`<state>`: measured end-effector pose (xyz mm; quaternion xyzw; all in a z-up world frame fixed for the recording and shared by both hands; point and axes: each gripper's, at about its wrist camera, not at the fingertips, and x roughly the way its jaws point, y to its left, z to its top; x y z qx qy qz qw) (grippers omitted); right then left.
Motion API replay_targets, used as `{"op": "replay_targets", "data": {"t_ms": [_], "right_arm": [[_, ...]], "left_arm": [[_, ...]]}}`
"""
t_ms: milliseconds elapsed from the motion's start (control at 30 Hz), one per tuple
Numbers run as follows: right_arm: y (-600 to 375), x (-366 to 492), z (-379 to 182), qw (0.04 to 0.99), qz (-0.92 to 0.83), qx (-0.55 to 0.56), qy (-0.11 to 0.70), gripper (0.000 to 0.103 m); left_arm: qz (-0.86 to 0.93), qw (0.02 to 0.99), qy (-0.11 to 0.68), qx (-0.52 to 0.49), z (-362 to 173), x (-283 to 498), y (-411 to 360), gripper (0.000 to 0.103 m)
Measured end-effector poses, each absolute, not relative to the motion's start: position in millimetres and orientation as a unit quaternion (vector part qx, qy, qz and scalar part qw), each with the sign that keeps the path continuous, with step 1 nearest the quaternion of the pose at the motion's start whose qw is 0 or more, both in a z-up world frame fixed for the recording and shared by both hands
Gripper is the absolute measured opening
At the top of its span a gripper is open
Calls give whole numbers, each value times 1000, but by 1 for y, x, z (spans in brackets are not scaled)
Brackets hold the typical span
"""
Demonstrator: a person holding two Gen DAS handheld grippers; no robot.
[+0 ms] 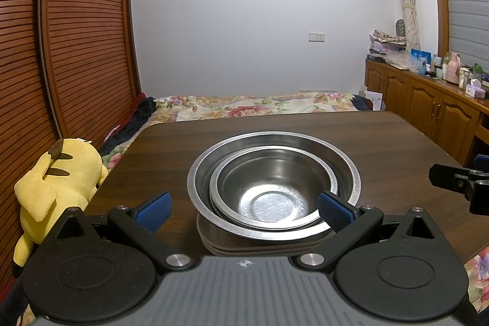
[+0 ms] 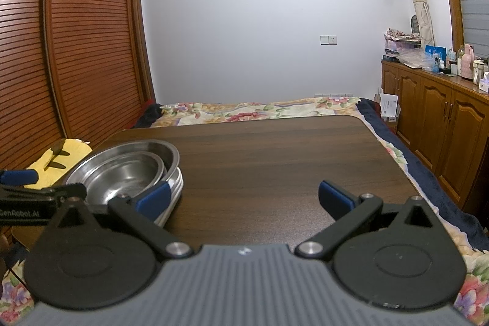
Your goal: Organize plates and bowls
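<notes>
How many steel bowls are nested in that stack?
2 clearly visible: a large bowl outermost and a smaller bowl inside it, atop stacked plates. More may be hidden between.

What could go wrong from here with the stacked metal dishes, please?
1. The smaller steel bowl sits off-centre, tilted inside the large steel bowl; a nudge might make it slide or clatter.
2. The bowls rest on stacked flat plates near the dark wooden table edge, so a push from the open left gripper could shift the pile.
</notes>
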<state>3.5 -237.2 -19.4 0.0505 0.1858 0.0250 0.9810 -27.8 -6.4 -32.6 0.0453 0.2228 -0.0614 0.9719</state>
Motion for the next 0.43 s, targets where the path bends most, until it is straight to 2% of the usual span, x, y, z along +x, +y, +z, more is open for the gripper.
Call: {"op": "replay_targets", "data": {"t_ms": [433], "right_arm": [[-238, 3, -19, 981, 25, 50, 185, 103]], "left_arm": [[-63, 972, 222, 45, -32, -28, -7, 103]]}}
